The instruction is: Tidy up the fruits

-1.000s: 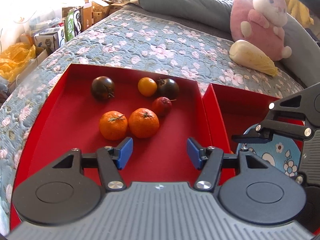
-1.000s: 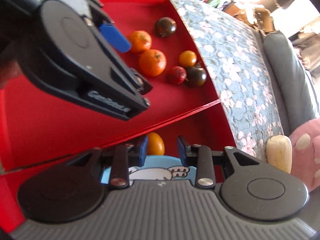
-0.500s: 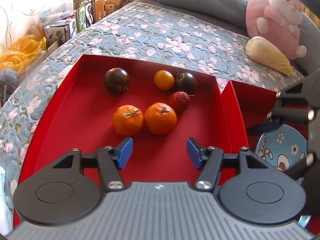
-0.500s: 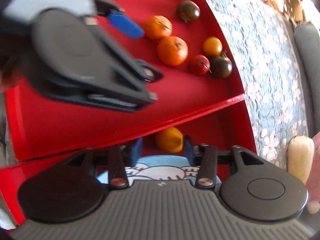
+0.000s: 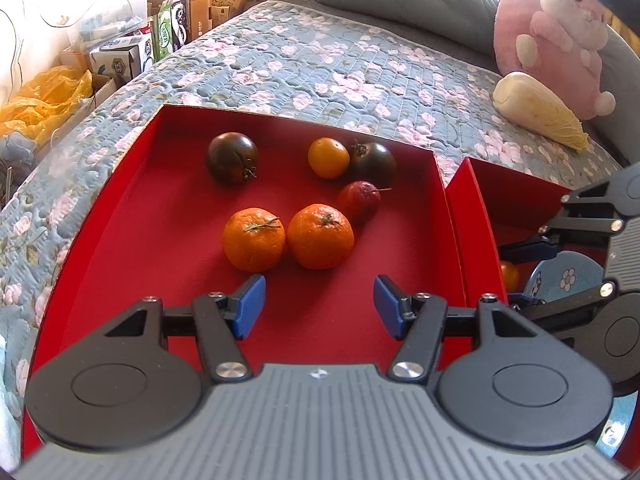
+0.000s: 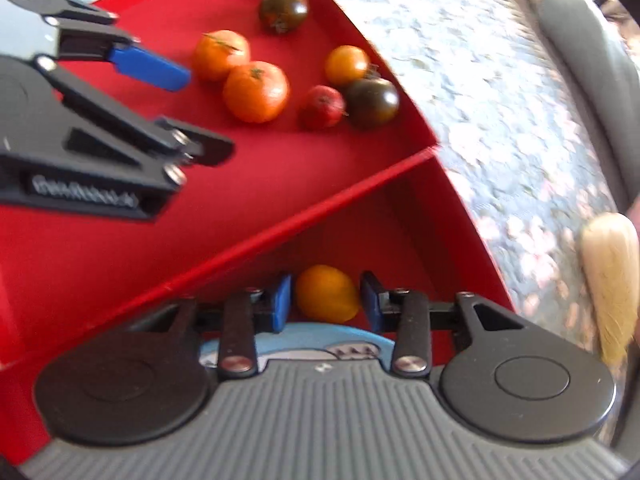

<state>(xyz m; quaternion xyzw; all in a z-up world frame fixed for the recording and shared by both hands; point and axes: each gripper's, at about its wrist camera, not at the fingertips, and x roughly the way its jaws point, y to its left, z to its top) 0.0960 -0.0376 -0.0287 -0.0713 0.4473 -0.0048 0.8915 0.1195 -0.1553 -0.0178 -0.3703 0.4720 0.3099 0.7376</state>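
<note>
right wrist view: the right gripper (image 6: 325, 307) is seen low in the smaller red cardboard tray (image 6: 448, 216), with a small yellow-orange round fruit (image 6: 327, 293) lying between its blue pads just beyond the rim of a light blue cartoon-printed plate (image 6: 296, 344). a second ago these jaws were nearly shut beside that fruit; they were then spread around it and have just been closing again. a thin gap is visible at each side of the fruit, so no grip is yet made and the jaws are counted as parted around it. the picture is blurred, and a light touch on the left pad cannot be ruled out.

in the left wrist view the left gripper (image 5: 319, 307) is held with its jaws half spread and nothing between them, above the near floor of the larger red cardboard tray (image 5: 120, 184). ahead of it lie two orange mandarins (image 5: 288, 238), touching side by side, a small red wrinkled fruit (image 5: 359, 201) just right of them, and farther off a dark brown-green tomato (image 5: 233, 157) on the left and a yellow-orange round fruit (image 5: 328, 157) touching a second dark tomato (image 5: 374, 163) on the right. over the last second this view has crept nearer the mandarins.

the sorting is judged barely begun: the yellow fruit is about to be gripped, probably for the plate, and six fruits are left unsorted in the large tray.
</note>
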